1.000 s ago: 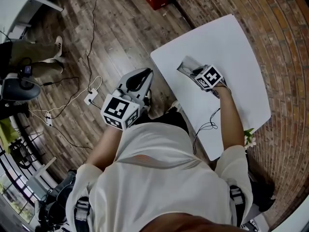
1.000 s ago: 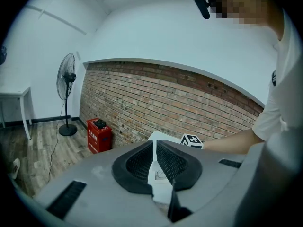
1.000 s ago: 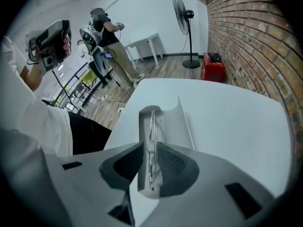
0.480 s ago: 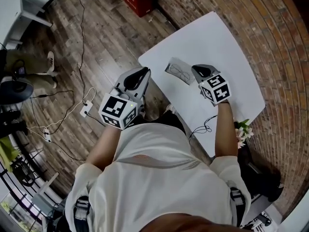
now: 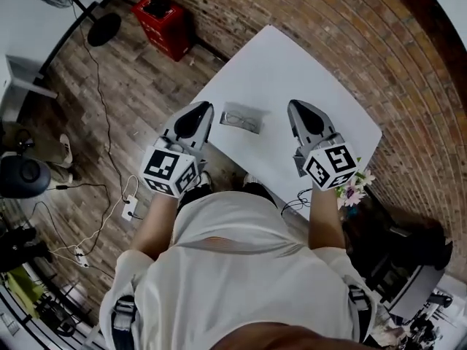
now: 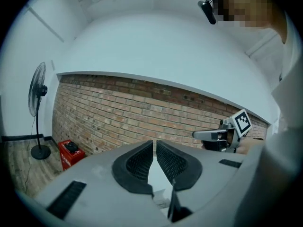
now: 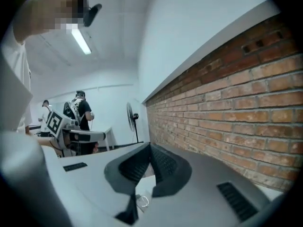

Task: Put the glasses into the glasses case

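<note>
Above the white bench (image 5: 314, 64) the left gripper (image 5: 200, 109) and right gripper (image 5: 298, 109) hung clenched and empty. Between them the open glasses case (image 5: 228, 116) lay near the edge, glasses (image 5: 245, 122) seemingly inside; a careless nudge could knock them off.

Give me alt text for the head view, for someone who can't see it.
From above, a person in a white shirt holds a left gripper and a right gripper, both empty, over a white table. A flat case with glasses showing in it lies between them. A red crate stands by a brick wall.
</note>
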### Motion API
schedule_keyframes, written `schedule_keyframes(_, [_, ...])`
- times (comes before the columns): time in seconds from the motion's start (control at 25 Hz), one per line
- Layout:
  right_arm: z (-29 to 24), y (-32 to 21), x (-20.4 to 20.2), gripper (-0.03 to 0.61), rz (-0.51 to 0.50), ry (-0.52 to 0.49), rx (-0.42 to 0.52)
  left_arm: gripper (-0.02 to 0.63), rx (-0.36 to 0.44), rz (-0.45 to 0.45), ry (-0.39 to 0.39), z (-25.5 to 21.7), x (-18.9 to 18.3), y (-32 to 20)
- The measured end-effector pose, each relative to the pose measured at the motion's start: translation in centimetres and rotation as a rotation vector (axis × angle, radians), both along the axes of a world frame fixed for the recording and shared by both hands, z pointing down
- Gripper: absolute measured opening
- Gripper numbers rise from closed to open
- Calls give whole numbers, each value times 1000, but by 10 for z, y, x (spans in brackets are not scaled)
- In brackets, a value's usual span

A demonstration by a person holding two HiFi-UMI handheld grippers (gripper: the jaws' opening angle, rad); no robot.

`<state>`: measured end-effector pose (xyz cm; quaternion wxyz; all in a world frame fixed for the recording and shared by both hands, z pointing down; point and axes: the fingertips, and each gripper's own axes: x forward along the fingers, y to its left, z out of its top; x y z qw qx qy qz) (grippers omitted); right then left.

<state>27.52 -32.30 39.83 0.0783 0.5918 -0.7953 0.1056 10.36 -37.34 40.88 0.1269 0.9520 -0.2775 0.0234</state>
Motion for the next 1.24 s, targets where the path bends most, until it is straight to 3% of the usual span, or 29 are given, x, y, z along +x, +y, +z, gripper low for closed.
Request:
schedule_keyframes(0.12, [-32, 21, 18, 51, 94, -21, 104, 32, 43, 30, 8, -16, 13, 3])
schedule_keyframes(0.28, [-43, 37, 36, 51, 166, -10, 145, 32, 73, 63, 11, -27, 28, 9])
schedule_keyframes(0.64, [-36, 37, 36, 51, 133, -14, 127, 32, 86, 91, 12, -35, 43, 17])
schedule_keyframes(1.24, [-29, 37, 22, 51, 87, -24, 116, 32, 64, 62, 2, -28, 31, 24])
